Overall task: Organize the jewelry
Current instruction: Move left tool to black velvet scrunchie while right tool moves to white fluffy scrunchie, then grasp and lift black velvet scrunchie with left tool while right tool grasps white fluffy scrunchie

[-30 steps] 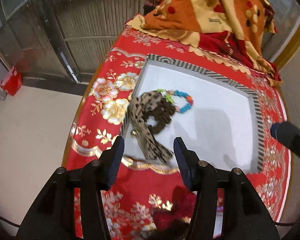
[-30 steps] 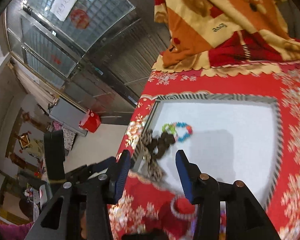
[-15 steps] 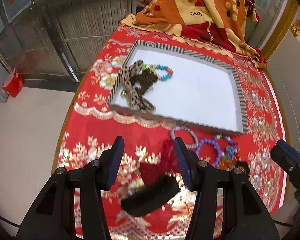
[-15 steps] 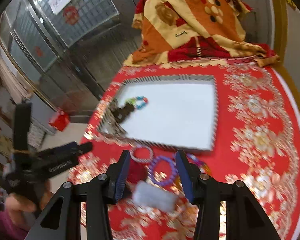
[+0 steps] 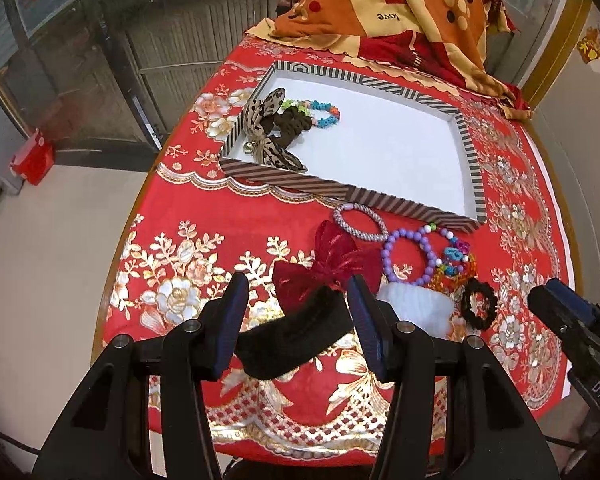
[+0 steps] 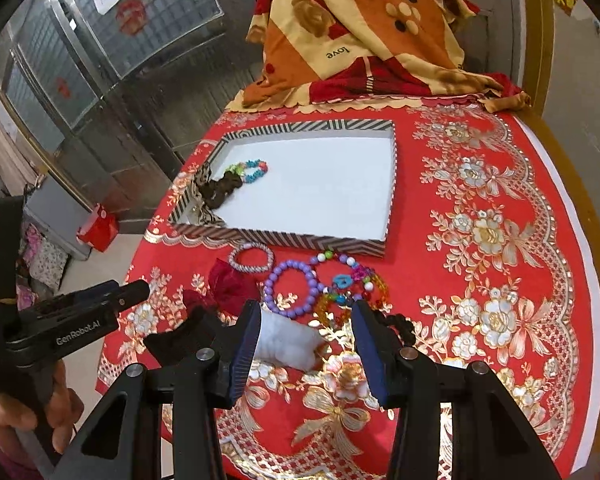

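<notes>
A shallow rectangular tray with a striped rim and white floor [image 5: 466, 148] sits on the red, gold-flowered tabletop [image 5: 203, 240]. In its left corner lie a leopard-print fabric bow [image 5: 265, 132], a dark brown scrunchie [image 5: 295, 122] and a multicoloured bead bracelet [image 5: 320, 114]; the remaining floor shows white. Just outside the tray's near rim rest a pink beaded bangle [image 5: 360, 222], a purple bead bracelet [image 5: 408, 254], a dark red velvet bow [image 5: 328, 264], a black headband [image 5: 295, 334] and a white fuzzy band [image 6: 285, 342]. The left gripper [image 5: 297, 322] hangs over the headband, jaws apart; the right gripper [image 6: 304, 346] straddles the white band, jaws apart.
</notes>
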`<state>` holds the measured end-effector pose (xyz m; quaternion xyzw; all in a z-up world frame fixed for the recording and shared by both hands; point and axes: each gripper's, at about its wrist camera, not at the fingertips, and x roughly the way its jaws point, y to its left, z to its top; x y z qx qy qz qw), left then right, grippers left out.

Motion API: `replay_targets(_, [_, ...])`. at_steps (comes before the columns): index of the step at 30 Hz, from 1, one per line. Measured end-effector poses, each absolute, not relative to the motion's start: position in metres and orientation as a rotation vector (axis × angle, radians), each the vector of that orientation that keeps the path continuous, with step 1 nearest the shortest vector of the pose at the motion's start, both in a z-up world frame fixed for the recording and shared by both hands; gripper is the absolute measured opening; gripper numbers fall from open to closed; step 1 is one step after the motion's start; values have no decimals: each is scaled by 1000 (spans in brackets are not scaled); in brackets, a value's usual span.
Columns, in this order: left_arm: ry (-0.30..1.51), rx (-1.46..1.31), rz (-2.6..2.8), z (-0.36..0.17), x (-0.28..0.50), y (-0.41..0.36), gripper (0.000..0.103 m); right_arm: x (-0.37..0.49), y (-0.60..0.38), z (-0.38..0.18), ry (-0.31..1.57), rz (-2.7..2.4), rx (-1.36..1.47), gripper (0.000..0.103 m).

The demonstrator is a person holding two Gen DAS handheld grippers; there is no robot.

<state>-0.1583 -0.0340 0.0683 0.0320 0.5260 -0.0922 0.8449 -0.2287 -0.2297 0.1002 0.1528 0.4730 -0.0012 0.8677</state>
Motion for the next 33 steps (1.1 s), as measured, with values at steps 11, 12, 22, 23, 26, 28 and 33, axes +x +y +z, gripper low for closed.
replay_targets(11, [1141,43,-183,61,-174,-30,51,-241,-232,89,1028,-7,309,45])
replay_targets(12, [1147,40,-182,59,-175,-29,51,-243,-233,88,1031,-7,307,45])
replay_targets(22, [1190,23,-177,50,-184,-25,51,-250,-237,83,1050,-18,292,46])
replay_targets(23, [1194,20,-176,49,-185,-24,51,-251,-237,83,1052,-17,292,46])
replay_targets(26, [1208,4,-174,46,-186,-21,51,-252,-236,82,1056,-14,288,50])
replay_targets(28, [1214,2,-170,44,-187,-19,51,-253,-236,81,1057,-9,285,56])
replay_targets(33, [1227,-3,-168,40,-188,-15,51,-254,-234,79,1065,0,282,58])
